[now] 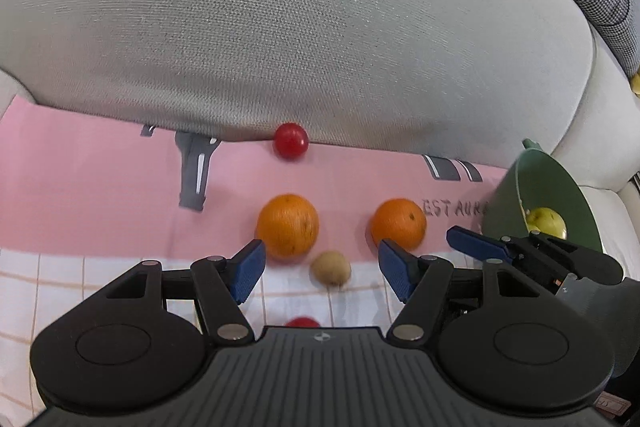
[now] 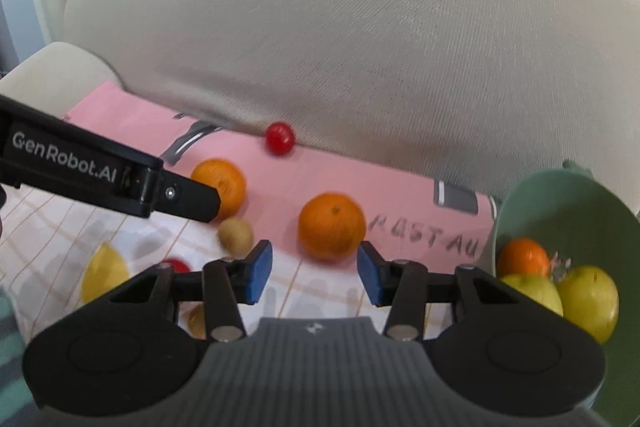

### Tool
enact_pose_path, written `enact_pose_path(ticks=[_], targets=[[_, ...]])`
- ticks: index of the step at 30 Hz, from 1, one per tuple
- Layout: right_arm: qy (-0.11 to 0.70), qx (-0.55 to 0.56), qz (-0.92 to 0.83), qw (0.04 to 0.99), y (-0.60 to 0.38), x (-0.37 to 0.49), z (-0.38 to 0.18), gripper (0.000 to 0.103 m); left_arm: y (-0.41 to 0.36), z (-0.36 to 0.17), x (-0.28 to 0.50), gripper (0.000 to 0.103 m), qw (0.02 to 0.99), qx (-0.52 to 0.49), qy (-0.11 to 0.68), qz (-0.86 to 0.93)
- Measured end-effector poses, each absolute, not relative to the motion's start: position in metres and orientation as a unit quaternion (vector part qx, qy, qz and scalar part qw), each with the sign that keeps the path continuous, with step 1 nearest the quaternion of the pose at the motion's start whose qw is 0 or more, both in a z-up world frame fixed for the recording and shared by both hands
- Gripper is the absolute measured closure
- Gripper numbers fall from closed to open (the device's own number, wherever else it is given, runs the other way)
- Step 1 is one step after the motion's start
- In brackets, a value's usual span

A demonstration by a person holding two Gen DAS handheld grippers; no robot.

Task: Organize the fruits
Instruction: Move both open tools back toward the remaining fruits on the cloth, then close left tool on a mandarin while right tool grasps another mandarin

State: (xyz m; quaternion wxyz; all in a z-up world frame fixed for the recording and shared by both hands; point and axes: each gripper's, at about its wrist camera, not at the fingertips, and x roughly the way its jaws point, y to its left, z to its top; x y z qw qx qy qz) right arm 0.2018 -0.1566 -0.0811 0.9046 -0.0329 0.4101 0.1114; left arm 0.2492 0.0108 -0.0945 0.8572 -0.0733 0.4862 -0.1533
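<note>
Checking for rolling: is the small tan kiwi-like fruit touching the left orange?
Apart. The left wrist view shows a strip of cloth between the small tan fruit and the left orange.

Right tool (image 2: 315,277) stood open before an orange (image 2: 332,225); a green bowl (image 2: 576,199) held fruit at right.

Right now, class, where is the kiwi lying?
In the left wrist view the kiwi lies on the cloth, just in front of and between the two oranges.
</note>
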Motion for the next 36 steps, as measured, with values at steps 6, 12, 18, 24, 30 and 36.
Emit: enact_pose_path(ticks=[6, 12, 18, 24, 30, 36], targets=[[0.415, -0.035, 0.102, 0.903, -0.158, 0.222, -0.089, 0.058, 0.008, -0.106, 0.265, 0.029, 0.854, -0.068, 0.495, -0.143], [0.421, -0.035, 0.107, 0.9, -0.158, 0.228, -0.097, 0.058, 0.004, -0.12, 0.274, 0.032, 0.847, -0.056, 0.511, -0.135], [0.427, -0.04, 0.109, 0.897, -0.155, 0.232, -0.104, 0.057, 0.009, -0.125, 0.281, 0.046, 0.843, -0.066, 0.517, -0.131], [0.429, -0.038, 0.108, 0.896, -0.154, 0.234, -0.107, 0.057, 0.012, -0.127, 0.285, 0.054, 0.841, -0.077, 0.519, -0.131], [0.432, -0.045, 0.106, 0.895, -0.152, 0.235, -0.107, 0.058, 0.007, -0.129, 0.288, 0.057, 0.844, -0.077, 0.514, -0.132], [0.431, -0.039, 0.108, 0.895, -0.153, 0.235, -0.101, 0.058, 0.009, -0.121, 0.286, 0.057, 0.849, -0.079, 0.506, -0.131]])
